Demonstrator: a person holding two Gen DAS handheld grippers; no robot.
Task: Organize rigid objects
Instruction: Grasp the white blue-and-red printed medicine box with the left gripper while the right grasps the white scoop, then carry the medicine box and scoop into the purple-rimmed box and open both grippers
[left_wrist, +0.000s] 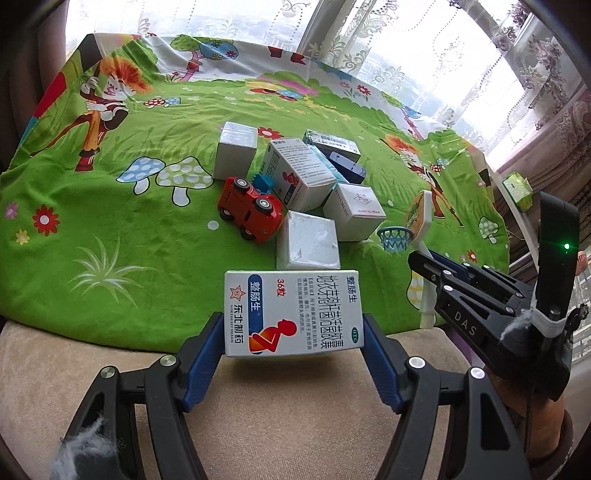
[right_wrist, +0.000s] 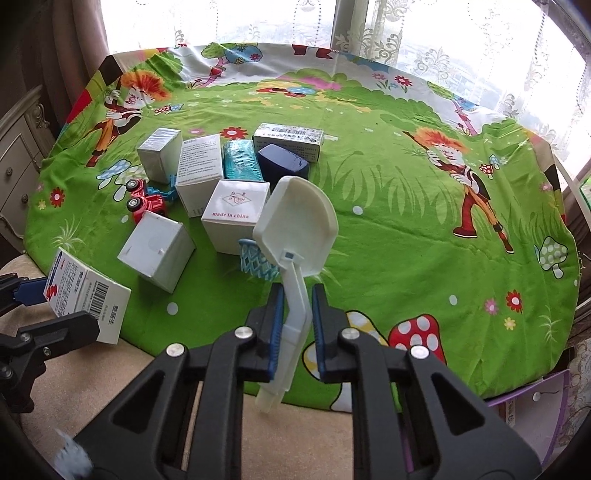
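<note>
Blue-padded black jaws of your left gripper (left_wrist: 294, 332) are clamped on the two narrow sides of a white cardboard medicine box with a red crouching figure and blue band (left_wrist: 293, 314), held just above the beige upholstered edge (left_wrist: 258, 398) at the near border of the green cartoon-print cloth (left_wrist: 110, 221). Your right gripper (right_wrist: 298, 306) is closed on the angled white plastic post of a toy basketball hoop with cream backboard and blue net (right_wrist: 295, 225), the backboard upright ahead of the pads. Just beyond the hoop lie a tilted plain white box (right_wrist: 157, 251) and a white carton marked "made in china" (right_wrist: 236, 218). Behind these sit a red toy car on its side (left_wrist: 249, 208), a teal box (right_wrist: 242, 160), a dark blue box (right_wrist: 282, 162), a tall white printed box (right_wrist: 199, 173), another plain white box (right_wrist: 160, 153) and a flat barcode-labelled box (right_wrist: 290, 138), clustered and mostly touching.
</note>
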